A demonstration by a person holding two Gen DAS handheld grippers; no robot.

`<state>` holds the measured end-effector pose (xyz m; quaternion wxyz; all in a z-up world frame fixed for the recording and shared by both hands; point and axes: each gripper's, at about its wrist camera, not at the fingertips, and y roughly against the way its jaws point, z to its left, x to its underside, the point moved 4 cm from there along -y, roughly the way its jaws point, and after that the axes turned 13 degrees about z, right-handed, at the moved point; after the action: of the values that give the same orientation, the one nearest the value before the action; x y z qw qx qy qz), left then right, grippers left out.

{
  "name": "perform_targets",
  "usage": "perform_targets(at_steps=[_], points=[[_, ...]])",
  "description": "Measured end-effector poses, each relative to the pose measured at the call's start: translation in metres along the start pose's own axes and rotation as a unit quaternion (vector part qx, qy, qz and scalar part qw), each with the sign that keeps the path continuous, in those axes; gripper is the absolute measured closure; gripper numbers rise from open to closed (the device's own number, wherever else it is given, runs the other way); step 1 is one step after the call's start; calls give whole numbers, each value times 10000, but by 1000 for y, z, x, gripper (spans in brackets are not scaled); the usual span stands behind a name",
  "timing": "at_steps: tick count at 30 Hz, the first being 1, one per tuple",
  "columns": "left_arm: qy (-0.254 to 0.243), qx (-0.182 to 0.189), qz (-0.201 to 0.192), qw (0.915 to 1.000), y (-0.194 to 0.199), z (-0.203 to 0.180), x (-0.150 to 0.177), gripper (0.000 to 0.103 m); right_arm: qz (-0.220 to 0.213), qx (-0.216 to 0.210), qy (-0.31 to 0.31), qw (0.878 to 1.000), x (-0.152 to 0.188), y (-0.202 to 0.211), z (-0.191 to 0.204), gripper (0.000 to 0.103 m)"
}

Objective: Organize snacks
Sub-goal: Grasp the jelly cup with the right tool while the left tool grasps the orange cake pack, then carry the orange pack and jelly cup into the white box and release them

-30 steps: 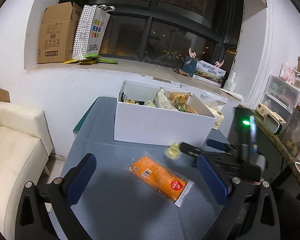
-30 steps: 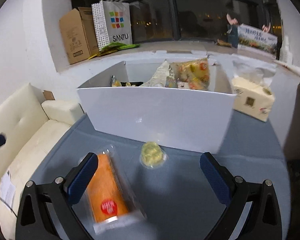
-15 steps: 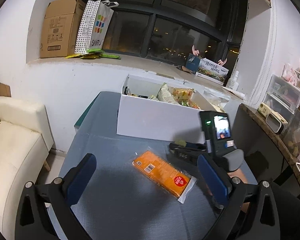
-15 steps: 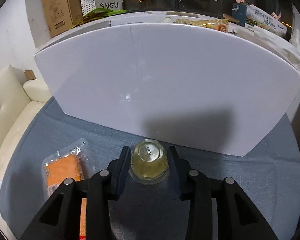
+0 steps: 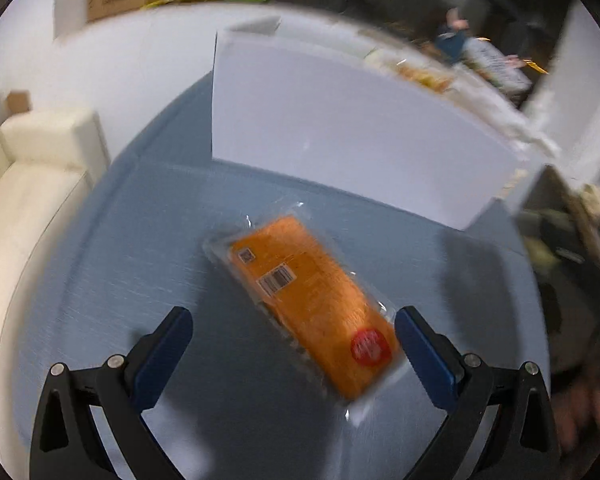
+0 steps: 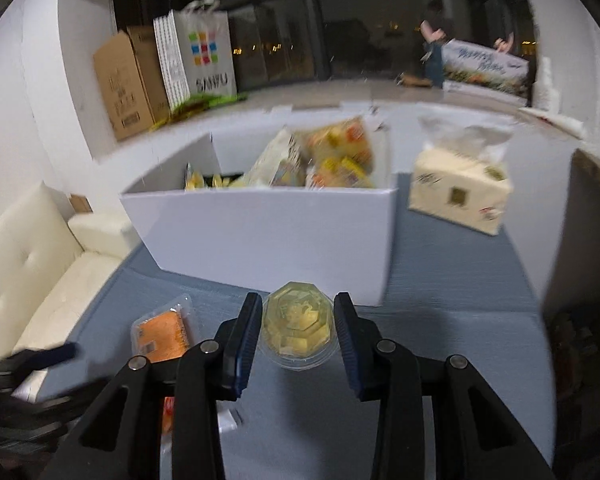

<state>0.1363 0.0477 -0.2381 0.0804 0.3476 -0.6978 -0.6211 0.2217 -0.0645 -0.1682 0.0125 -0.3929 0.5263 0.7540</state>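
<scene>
An orange snack packet (image 5: 316, 308) in clear wrap lies on the blue-grey table, slanting between the wide-spread fingers of my left gripper (image 5: 292, 334), which is open and hangs just above it. In the right wrist view my right gripper (image 6: 297, 326) is shut on a small yellow jelly cup (image 6: 298, 326), held off the table in front of the white box (image 6: 268, 236). The box holds several snack bags (image 6: 336, 156). The orange packet (image 6: 162, 334) also shows at the lower left there.
A tissue pack (image 6: 460, 192) stands right of the white box. A cream sofa (image 6: 40, 264) runs along the table's left side. On the window ledge stand a cardboard box (image 6: 126, 84) and a paper bag (image 6: 198, 56). A counter edge (image 6: 584, 216) rises at the right.
My right gripper shut on the jelly cup and lifted it back from the box wall. My left gripper dropped and tilted down over the orange packet.
</scene>
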Motion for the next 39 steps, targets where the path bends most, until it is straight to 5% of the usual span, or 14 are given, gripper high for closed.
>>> perform_targets(at_steps=[7, 12, 20, 25, 30, 39], points=[[-64, -874, -20, 9961, -40, -32, -9, 0, -538, 145, -91, 9984, 3, 55, -15, 63], [-240, -984, -176, 9947, -42, -39, -10, 0, -736, 163, -2, 9972, 7, 75, -13, 63], [-1051, -669, -209, 9920, -35, -33, -5, 1, -761, 115, 184, 9969, 18, 78, -2, 63], [-1410, -389, -264, 9889, -20, -25, -1, 37, -732, 51, 291, 9969, 24, 78, 6, 63], [-1501, 70, -353, 9880, -2, -10, 7, 40, -707, -73, 369, 9968, 27, 80, 13, 63], [-1887, 644, -1350, 9706, 93, -8, 12, 40, -690, -267, 345, 9967, 25, 81, 20, 63]])
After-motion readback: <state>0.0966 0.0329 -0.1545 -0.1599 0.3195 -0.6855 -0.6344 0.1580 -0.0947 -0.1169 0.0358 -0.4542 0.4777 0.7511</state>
